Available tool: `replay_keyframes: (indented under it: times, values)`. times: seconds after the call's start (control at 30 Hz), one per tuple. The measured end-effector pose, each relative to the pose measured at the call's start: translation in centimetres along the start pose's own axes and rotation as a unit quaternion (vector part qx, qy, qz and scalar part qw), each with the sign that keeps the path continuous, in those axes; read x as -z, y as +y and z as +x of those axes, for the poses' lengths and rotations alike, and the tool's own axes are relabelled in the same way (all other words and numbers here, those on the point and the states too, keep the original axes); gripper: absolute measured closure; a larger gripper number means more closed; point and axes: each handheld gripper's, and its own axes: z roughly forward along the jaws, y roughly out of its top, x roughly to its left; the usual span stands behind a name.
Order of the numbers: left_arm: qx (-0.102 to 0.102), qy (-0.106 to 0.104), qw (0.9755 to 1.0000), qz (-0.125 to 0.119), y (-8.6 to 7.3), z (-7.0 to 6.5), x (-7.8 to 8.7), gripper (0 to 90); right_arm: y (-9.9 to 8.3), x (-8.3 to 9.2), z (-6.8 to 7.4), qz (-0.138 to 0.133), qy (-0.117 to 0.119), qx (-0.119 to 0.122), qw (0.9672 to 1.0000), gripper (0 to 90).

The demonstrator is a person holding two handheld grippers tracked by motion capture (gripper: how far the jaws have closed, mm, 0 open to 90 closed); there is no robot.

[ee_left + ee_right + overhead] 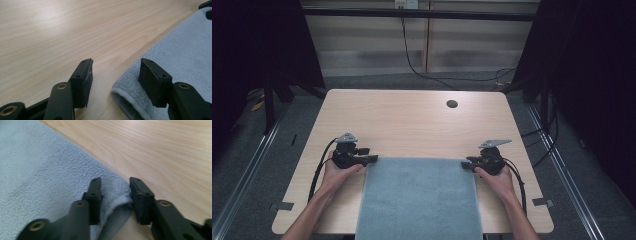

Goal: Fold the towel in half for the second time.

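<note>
A light wooden table [412, 125] lies under both tongs, with a round dark hole [452, 104] well beyond the right tongs. A black cable [412, 62] trails over grey floor [572, 165] farther off.

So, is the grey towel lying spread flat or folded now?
Spread flat: the towel lies smooth on the table, hanging over its near edge. Whether it is doubled, I cannot tell; its corner edges look thick and rounded.

Black two-jaw left tool [373, 159], matching right tool [464, 164], brass-coloured pivot rivets, grey three-cornered top plates, trailing black cables, bare forearms
</note>
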Motion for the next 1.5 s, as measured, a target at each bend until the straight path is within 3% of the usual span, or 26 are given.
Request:
replay_keyframes:
  times: [0.2, 0.27, 0.37, 0.6, 0.73, 1.03, 1.27, 1.4, 1.5]
  values:
    - [0.003, -0.020, 0.9998, 0.002, -0.1, -0.3, -0.5, 43.9, -0.1, -0.2, -0.1, -0.001, 0.017, -0.005, 0.9998, 77.8]
    - [-0.013, -0.010, 0.9997, 0.017, -0.2, -0.5, -0.7, 45.0, -0.2, -0.2, -0.1, -0.005, 0.020, -0.015, 0.9997, 79.3]
    - [-0.016, -0.011, 0.9997, 0.015, -0.5, -0.5, -0.8, 48.7, -0.2, -0.2, -0.1, -0.004, 0.022, -0.016, 0.9996, 81.1]
    - [-0.035, -0.011, 0.9991, 0.022, -0.9, -1.5, -0.5, 76.6, -0.2, -0.2, 0.1, -0.007, 0.017, -0.012, 0.9998, 82.3]
    - [-0.024, -0.010, 0.9996, 0.014, -0.9, -1.7, -0.4, 81.4, 0.0, -0.1, 0.5, -0.011, 0.005, 0.002, 0.9999, 82.6]
    - [-0.004, -0.033, 0.9987, -0.037, 0.4, -1.4, 1.5, 83.4, 1.4, 1.4, 0.9, -0.058, 0.024, -0.005, 0.9980, 82.7]
    - [-0.010, -0.031, 0.9972, -0.067, 1.6, -1.7, 3.5, 83.6, 3.6, 3.3, 2.1, -0.103, 0.041, 0.010, 0.9938, 83.0]
    - [-0.013, -0.033, 0.9946, -0.098, 3.1, -1.9, 4.5, 83.9, 5.0, 4.0, 2.3, -0.125, 0.042, 0.015, 0.9912, 83.2]
    - [-0.020, -0.025, 0.9940, -0.105, 4.5, -1.7, 5.2, 84.4, 6.0, 4.5, 2.2, -0.147, 0.040, 0.018, 0.9882, 83.4]
